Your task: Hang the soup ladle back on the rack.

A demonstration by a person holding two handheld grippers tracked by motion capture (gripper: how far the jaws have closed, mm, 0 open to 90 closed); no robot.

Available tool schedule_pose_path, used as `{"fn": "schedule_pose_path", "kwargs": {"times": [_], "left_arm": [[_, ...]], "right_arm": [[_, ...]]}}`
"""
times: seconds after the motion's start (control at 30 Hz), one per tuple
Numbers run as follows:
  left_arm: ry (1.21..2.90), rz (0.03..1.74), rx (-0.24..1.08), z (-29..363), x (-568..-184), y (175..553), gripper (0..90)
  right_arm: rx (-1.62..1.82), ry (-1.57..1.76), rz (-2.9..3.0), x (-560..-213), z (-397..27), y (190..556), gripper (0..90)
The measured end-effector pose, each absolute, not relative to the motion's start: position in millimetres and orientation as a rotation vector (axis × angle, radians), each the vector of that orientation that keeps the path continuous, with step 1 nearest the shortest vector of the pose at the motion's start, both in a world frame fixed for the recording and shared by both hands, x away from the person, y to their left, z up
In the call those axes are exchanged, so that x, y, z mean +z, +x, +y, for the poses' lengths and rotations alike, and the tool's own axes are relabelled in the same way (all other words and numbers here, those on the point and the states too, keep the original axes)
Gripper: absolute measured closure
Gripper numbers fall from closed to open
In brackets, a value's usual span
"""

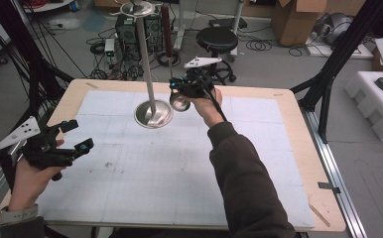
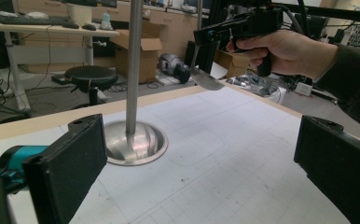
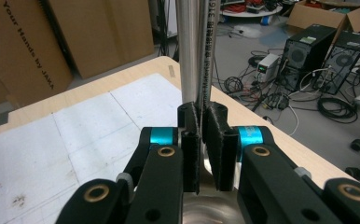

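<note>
Beside the steel stand [image 1: 153, 113], far centre, a ladle [image 1: 180, 102] is held clamped in the right gripper [image 1: 183, 87], seemingly for hanging; the left gripper [image 1: 75, 136] is held open.

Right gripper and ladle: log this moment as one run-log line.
right gripper: shut on ladle handle, held above table | left gripper: open, holding nothing | steel stand: upright on mat

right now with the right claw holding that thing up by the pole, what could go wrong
1. The right claw pinches only the ladle's thin handle, so the ladle may swivel or slip.
2. The handle sits very near the stand's pole; a nudge could rock the tall stand on its round base.
3. The left claw is open and far off, so it can't steady the stand.
</note>
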State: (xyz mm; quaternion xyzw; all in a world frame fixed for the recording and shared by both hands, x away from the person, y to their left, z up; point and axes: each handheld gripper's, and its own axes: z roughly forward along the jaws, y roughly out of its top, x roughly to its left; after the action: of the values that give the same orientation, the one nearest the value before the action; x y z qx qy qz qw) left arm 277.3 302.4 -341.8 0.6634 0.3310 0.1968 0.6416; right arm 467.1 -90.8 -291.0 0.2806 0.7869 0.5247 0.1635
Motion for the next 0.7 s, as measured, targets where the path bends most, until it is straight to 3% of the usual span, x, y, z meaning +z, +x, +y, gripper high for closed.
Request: {"fn": "schedule_pose_path", "kwargs": {"times": [0.7], "left_arm": [[1.506,0.756,0.452,306,-341,274,2.9]], "right_arm": [[1.480,0.787,2.258,-288,-78,471,84.3]]}}
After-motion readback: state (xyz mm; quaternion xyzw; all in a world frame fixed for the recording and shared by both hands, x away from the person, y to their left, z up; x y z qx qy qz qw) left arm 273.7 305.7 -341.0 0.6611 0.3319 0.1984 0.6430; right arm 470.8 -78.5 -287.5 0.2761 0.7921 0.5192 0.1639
